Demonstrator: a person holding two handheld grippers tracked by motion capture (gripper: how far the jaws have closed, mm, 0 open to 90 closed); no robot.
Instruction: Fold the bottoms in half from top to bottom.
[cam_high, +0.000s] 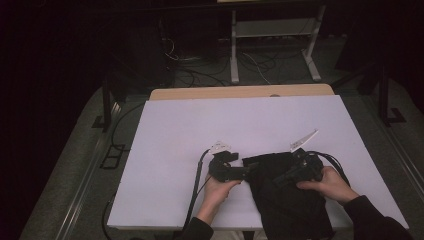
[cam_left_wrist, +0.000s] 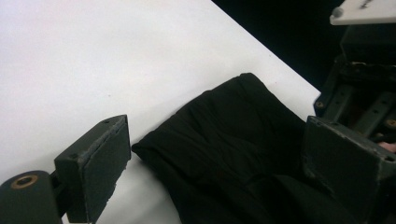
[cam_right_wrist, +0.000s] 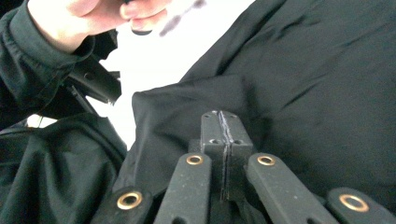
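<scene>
Probably soft, limp, light: black folded cloth garment (cam_high: 285, 195) on white table (cam_high: 200, 130), under pressed-together right gripper (cam_right_wrist: 224, 126), corner between wide-apart fingers (cam_left_wrist: 100, 163) of left gripper (cam_left_wrist: 224, 158). Best pinched at an edge fold.

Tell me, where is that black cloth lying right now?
In the high view the black cloth lies on the white table's near right part, spilling over its front edge, between the left gripper and right gripper.
</scene>
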